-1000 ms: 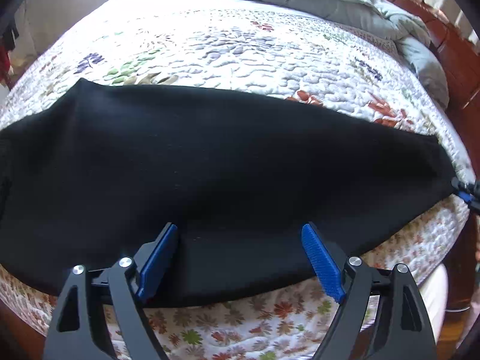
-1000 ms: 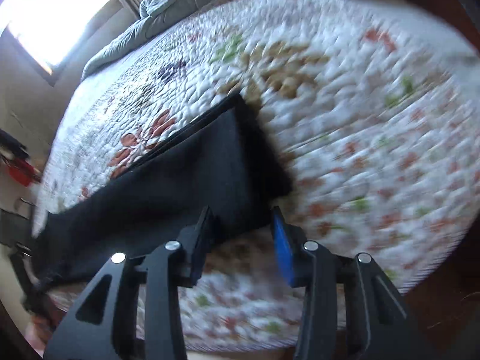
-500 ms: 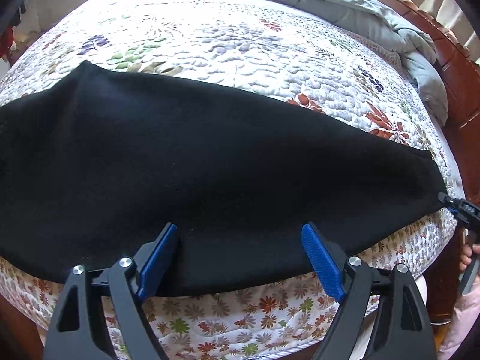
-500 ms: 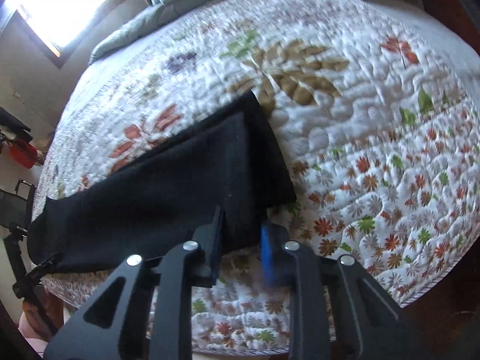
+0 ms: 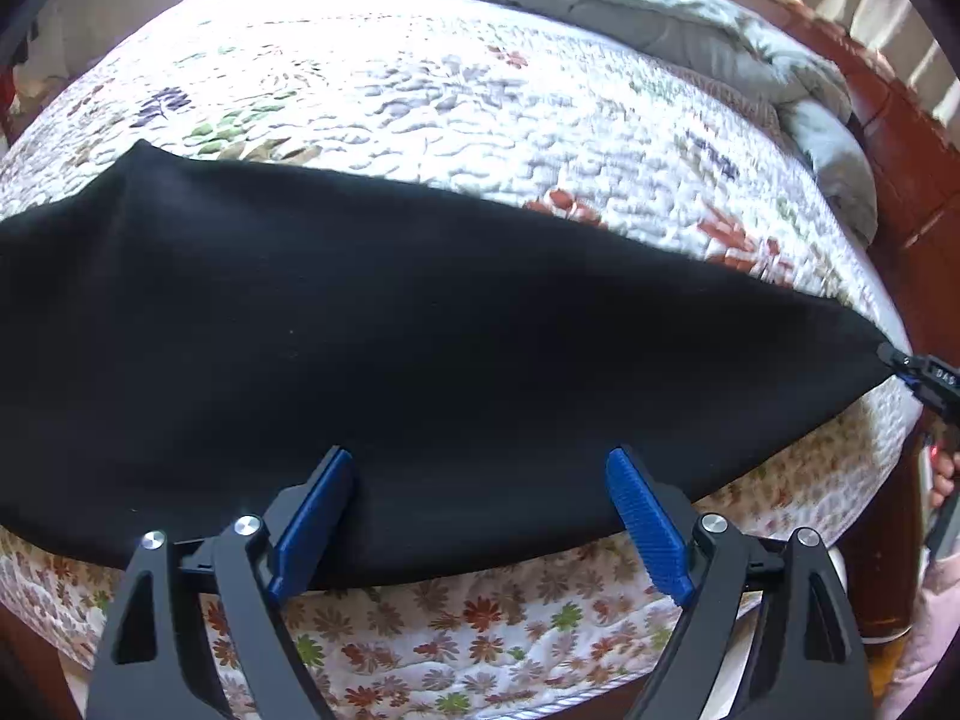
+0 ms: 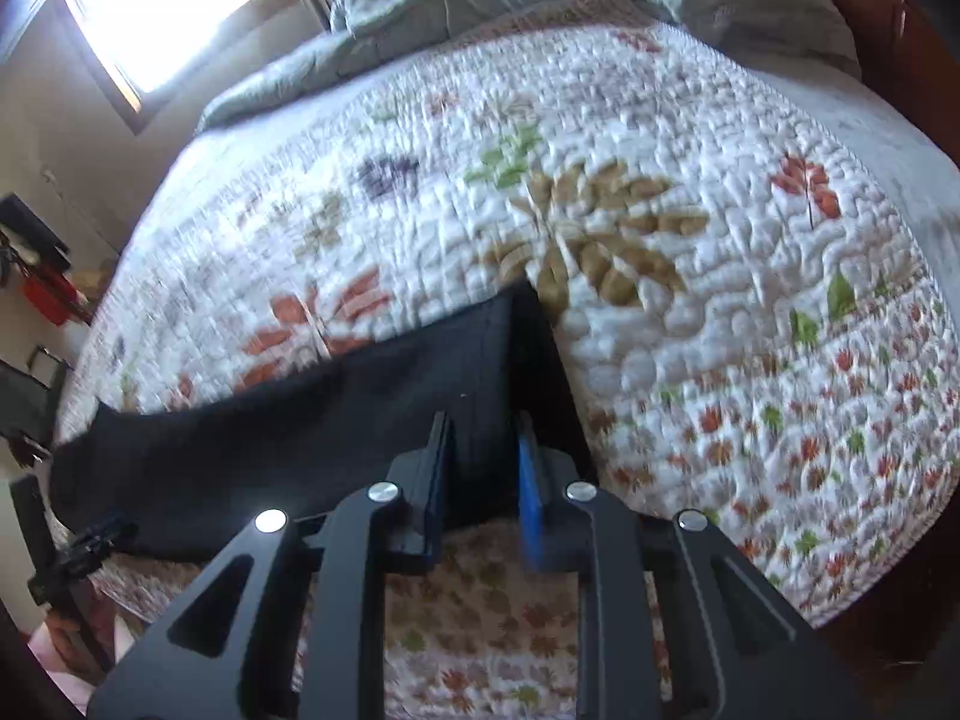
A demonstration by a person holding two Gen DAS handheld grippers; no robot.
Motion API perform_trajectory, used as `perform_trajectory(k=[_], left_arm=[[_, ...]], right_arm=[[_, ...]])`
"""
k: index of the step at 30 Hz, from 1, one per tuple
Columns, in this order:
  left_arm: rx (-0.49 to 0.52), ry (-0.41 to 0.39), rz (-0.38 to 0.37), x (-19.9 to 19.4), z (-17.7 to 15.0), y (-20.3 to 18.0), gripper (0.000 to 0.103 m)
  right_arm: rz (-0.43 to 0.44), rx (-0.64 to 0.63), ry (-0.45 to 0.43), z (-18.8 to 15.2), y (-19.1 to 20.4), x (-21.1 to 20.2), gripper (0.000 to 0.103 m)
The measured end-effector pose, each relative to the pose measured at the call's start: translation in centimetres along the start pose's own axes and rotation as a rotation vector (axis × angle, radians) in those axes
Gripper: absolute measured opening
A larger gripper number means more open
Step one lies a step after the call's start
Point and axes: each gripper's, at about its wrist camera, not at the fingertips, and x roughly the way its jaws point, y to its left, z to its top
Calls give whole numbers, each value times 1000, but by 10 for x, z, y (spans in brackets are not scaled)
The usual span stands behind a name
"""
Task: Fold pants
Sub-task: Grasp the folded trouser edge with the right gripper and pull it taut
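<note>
Black pants (image 5: 390, 348) lie flat along the near edge of the bed, folded lengthwise into one long strip. My left gripper (image 5: 480, 510) is open, its blue pads wide apart over the near edge of the pants. My right gripper (image 6: 483, 462) is closed on the near corner of the pants' end (image 6: 372, 414). In the left wrist view the right gripper (image 5: 924, 375) shows at the far right, pinching the tip of the pants. In the right wrist view the left gripper (image 6: 90, 546) shows at the far left by the other end.
The bed carries a white floral quilt (image 5: 450, 96) with a flowered side drop (image 5: 480, 630). A grey comforter (image 5: 660, 18) is bunched at the head by a red-brown wooden headboard (image 5: 906, 138). A bright window (image 6: 162, 6) is at the upper left of the right wrist view.
My right gripper has narrowed from open to closed on the pants' end corner and moved in over it. My left gripper stays open at the near edge.
</note>
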Motion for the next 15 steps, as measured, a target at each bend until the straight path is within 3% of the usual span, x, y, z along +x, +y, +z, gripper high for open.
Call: perform_trajectory(k=[2,4,5,6,8,9,11,15], left_arm=[[-11,-39,-1,-8,2,-2,87],[0,-59,-2,-10,3,-7,87],[15,-51,2,-7,3,-10,87],[27,-30,12,0,3,-13,87],[57,39,31,19,-2,-19,88],[93,35,61,24,-5,-24,90],[150,16,96,24,-9,-35,91],[128,25,48,22,-6,-38,91]], right_arm=[[-7,-9,-50,6,0,-11,14],[-3,17,-38,10,-6,-9,14],[-11,38,-9,8,-12,-2,12],[-55,59,28,4,-19,8,1],[-178,72,128,-7,-33,29,0],[-195,97,173,-15,-42,38,0],[-145,135,153,-25,-49,35,3],[-74,136,116,-34,-43,16,10]])
